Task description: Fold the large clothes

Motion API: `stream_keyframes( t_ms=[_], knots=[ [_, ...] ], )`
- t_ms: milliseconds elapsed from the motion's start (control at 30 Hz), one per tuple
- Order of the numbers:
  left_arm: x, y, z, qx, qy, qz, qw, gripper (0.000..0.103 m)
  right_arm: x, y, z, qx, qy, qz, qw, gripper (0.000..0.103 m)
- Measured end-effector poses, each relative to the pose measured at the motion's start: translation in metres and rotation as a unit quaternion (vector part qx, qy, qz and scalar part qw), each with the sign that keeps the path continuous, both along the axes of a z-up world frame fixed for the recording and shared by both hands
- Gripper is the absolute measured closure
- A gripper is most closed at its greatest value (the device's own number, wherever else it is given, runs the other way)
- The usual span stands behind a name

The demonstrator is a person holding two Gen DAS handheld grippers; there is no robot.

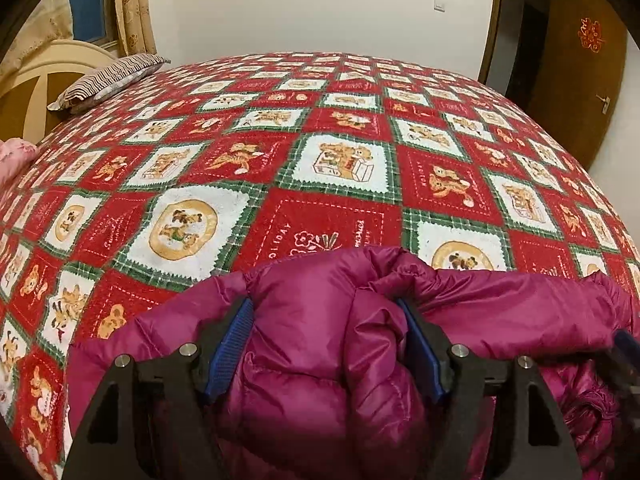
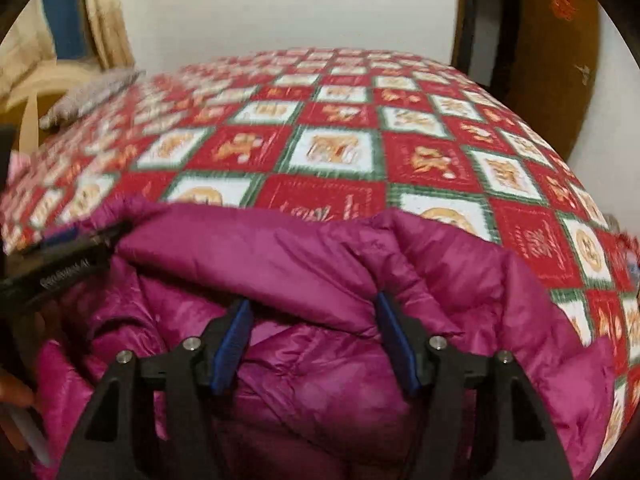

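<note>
A magenta puffer jacket (image 1: 312, 344) lies bunched at the near edge of the bed. My left gripper (image 1: 326, 308) has a thick fold of the jacket between its blue pads (image 1: 230, 344), jaws wide around the bulk. My right gripper (image 2: 312, 308) likewise holds a thick fold of the jacket (image 2: 280, 256) between its blue pads (image 2: 394, 344). The left gripper also shows at the left edge of the right wrist view (image 2: 68, 248). The right wrist view is motion-blurred.
The bed is covered by a red, white and green bear-print blanket (image 1: 340, 160). A striped pillow (image 1: 108, 80) lies at the far left by the cream headboard (image 1: 44, 76). A pink cloth (image 1: 12, 156) sits at the left edge. A brown door (image 1: 576, 80) stands at the right.
</note>
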State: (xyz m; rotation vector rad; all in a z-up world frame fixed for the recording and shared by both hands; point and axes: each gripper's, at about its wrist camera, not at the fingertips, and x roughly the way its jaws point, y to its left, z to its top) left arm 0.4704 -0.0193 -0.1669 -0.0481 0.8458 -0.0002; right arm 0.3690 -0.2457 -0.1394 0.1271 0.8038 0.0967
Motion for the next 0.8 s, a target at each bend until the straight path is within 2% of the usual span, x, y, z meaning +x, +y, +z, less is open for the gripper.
stream_keyframes(
  t_ms=[67, 133, 167, 233, 267, 400, 467, 533, 600, 667, 800],
  knots=[
    [0.000, 0.001, 0.001, -0.003, -0.002, 0.000, 1.0000, 0.030, -0.015, -0.011, 0.016, 0.032, -0.035, -0.007, 0.999, 0.037],
    [-0.002, 0.001, 0.001, -0.004, -0.003, 0.000, 1.0000, 0.030, -0.019, -0.018, 0.025, 0.013, -0.043, -0.037, 0.998, 0.037],
    [-0.002, 0.001, 0.001, -0.004, -0.004, 0.000, 1.0000, 0.030, -0.015, -0.020, 0.023, 0.001, -0.031, -0.048, 0.998, 0.037],
    [-0.003, 0.002, 0.001, -0.007, -0.003, 0.000, 1.0000, 0.030, -0.001, -0.027, 0.005, -0.022, 0.020, -0.068, 0.997, 0.037],
    [-0.002, 0.002, 0.000, -0.008, -0.003, 0.000, 1.0000, 0.030, 0.010, -0.030, -0.016, -0.035, 0.070, -0.074, 0.994, 0.037],
    [-0.001, 0.002, 0.001, -0.012, -0.002, 0.000, 0.9999, 0.029, 0.016, -0.030, -0.021, -0.039, 0.070, -0.071, 0.994, 0.035],
    [-0.004, 0.008, 0.009, -0.030, -0.009, -0.004, 0.9995, 0.029, 0.015, -0.029, -0.019, -0.039, 0.066, -0.070, 0.995, 0.035],
    [-0.020, 0.022, 0.029, -0.063, -0.034, -0.015, 0.9973, 0.029, 0.006, -0.036, -0.012, -0.018, 0.053, -0.069, 0.996, 0.036],
    [-0.041, 0.034, 0.050, -0.073, -0.060, -0.024, 0.9952, 0.029, -0.022, -0.046, 0.009, 0.009, 0.011, -0.082, 0.997, 0.036],
    [-0.070, 0.052, 0.074, -0.081, -0.075, -0.052, 0.9925, 0.029, -0.054, -0.053, 0.036, 0.023, -0.025, -0.081, 0.996, 0.036],
    [-0.145, 0.099, 0.108, -0.095, -0.092, -0.107, 0.9854, 0.029, -0.140, -0.057, 0.096, -0.006, -0.089, -0.061, 0.994, 0.035]
  ],
)
